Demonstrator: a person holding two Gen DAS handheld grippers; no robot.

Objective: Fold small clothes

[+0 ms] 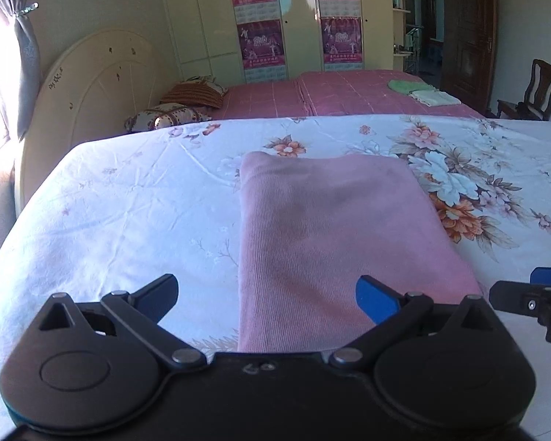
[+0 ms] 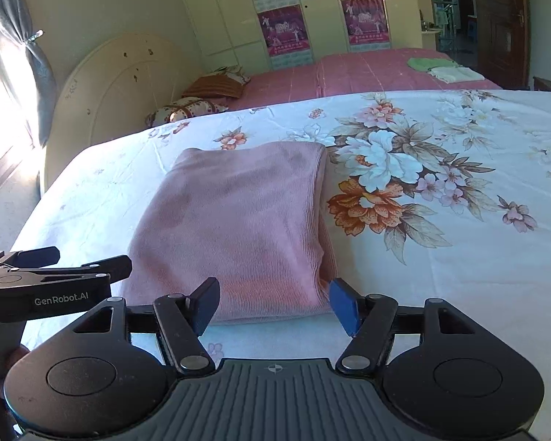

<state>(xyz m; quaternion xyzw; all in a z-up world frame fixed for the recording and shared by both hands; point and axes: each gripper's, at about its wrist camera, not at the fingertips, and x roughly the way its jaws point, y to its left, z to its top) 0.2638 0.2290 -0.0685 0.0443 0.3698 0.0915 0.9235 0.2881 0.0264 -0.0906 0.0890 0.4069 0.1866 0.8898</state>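
A folded pink ribbed garment (image 1: 334, 242) lies flat on the floral bedsheet (image 1: 128, 213); it also shows in the right wrist view (image 2: 238, 228). My left gripper (image 1: 266, 299) is open, its fingers either side of the garment's near left edge, holding nothing. My right gripper (image 2: 275, 305) is open at the garment's near right corner, empty. The right gripper's tip shows at the right of the left wrist view (image 1: 532, 294). The left gripper shows at the left of the right wrist view (image 2: 51, 275).
A second bed with a pink cover (image 1: 349, 95) stands behind, with folded green and white clothes (image 1: 422, 92) on it. Pillows (image 1: 172, 114) and a cream headboard (image 1: 92, 88) are at the left. A wooden chair (image 1: 532, 92) stands far right.
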